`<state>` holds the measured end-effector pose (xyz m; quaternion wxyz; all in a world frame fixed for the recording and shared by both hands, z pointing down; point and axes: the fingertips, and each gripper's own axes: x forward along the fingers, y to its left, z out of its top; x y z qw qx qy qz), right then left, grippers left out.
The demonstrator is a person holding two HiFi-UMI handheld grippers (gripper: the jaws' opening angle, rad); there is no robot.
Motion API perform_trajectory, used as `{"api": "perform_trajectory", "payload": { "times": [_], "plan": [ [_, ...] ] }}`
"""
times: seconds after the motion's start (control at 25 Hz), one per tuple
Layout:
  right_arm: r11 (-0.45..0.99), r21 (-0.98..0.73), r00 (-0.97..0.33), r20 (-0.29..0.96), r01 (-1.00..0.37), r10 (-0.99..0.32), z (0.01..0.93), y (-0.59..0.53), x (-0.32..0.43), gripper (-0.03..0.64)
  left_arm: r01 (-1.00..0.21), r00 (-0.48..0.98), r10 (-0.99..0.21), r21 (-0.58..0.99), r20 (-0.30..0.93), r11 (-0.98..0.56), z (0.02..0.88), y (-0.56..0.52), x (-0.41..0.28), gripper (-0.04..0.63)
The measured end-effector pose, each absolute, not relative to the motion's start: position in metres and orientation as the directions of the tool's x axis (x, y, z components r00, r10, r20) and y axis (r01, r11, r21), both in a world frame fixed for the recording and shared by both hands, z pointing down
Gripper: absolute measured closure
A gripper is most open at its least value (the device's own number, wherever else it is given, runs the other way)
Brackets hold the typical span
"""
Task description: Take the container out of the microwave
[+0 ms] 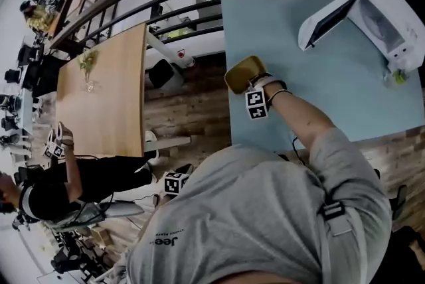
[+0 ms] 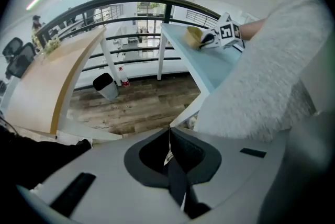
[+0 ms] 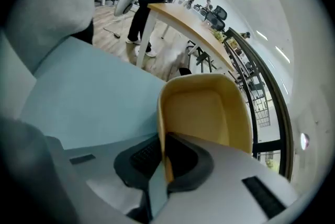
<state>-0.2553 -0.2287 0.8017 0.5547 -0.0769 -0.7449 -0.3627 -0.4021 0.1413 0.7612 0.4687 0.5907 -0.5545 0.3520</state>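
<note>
container (image 3: pixel 207 108), smooth yellow rounded-square plastic, pinched by right tongs (image 3: pixel 165 159).

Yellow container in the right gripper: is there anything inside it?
Nothing shows inside the yellow container: its floor is bare. The right gripper, clamped on the rim, covers the near edge of the inside.

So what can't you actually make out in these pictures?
- Microwave inside: the head view looks from above, and its own top hides the cavity.
- Left gripper: in the head view, the person's grey top covers all but its marker cube.
- Container near rim: right gripper view, hidden within the right gripper.
- Small greenish thing beside the microwave: too small.
</note>
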Motion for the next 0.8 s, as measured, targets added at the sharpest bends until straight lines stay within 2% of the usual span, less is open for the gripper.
{"api": "perform_trajectory", "payload": {
  "times": [0.08,0.16,0.28,0.44,0.64,0.72,0.8],
  "plan": [
    [0.749,0.437,-0.439,0.872,0.499,-0.216,0.788,-0.219,-0.238,0.595,-0.980,0.139,-0.331,0.178,0.933,0.089,0.755,0.114,-0.383,0.571],
    [0.820,0.401,-0.518,0.841,0.409,-0.153,0.763,-0.213,-0.194,0.595,-0.981,0.175,-0.314,0.194,0.933,0.027,0.757,0.081,-0.352,0.571],
    [0.918,0.353,-0.544,0.813,0.182,-0.205,0.741,-0.237,-0.078,0.597,-0.974,0.225,-0.262,0.205,0.939,-0.100,0.765,0.033,-0.308,0.571],
    [0.916,0.380,-0.358,0.843,-0.129,-0.400,0.741,-0.328,0.097,0.597,-0.964,0.245,-0.227,0.213,0.942,-0.156,0.769,-0.019,-0.280,0.571],
    [0.768,0.570,-0.038,0.795,-0.291,-0.605,0.711,-0.511,0.237,0.595,-0.968,0.217,-0.193,0.186,0.957,-0.167,0.758,-0.030,-0.272,0.571],
    [0.714,0.584,0.085,0.793,-0.386,-0.603,0.715,-0.578,0.281,0.591,-0.975,0.198,-0.189,0.174,0.962,-0.139,0.754,-0.026,-0.273,0.571],
    [0.672,0.599,0.191,0.791,-0.436,-0.582,0.718,-0.607,0.306,0.336,-0.979,0.184,-0.192,0.163,0.964,-0.123,0.751,-0.021,-0.273,0.571]
  ]
}}
